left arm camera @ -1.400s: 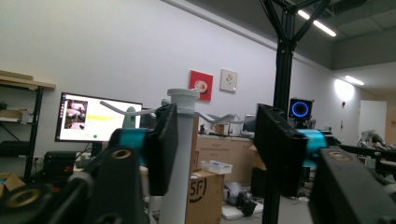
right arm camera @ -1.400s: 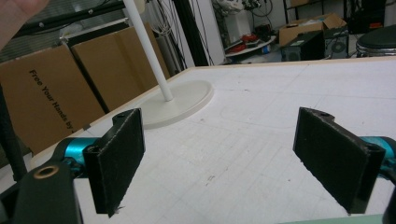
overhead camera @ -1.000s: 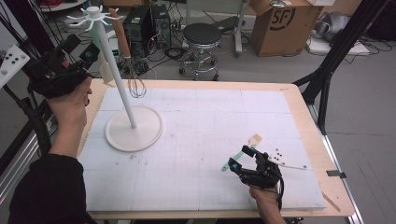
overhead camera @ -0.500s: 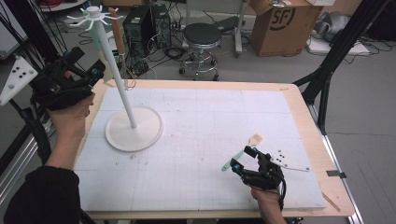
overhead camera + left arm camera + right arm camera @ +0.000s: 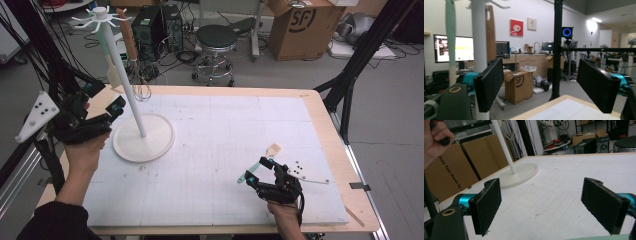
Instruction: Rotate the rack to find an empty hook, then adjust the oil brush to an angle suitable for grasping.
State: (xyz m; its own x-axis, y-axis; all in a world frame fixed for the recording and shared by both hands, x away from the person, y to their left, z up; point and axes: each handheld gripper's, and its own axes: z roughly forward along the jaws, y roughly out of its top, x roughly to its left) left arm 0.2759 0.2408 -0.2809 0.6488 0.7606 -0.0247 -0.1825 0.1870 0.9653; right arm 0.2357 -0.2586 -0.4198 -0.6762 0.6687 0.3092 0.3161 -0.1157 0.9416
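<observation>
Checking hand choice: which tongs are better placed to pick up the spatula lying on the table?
Right. The right tongs sit open right beside the spatula; the left tongs are across the table by the utensil rack.

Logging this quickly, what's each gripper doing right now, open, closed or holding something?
Left gripper: open, fingers apart, holding nothing.
Right gripper: open, fingers apart, holding nothing.

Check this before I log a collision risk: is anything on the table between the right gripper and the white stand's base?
Nothing visible. The right gripper, jaws open, faces the stand base across bare white table mat.
</observation>
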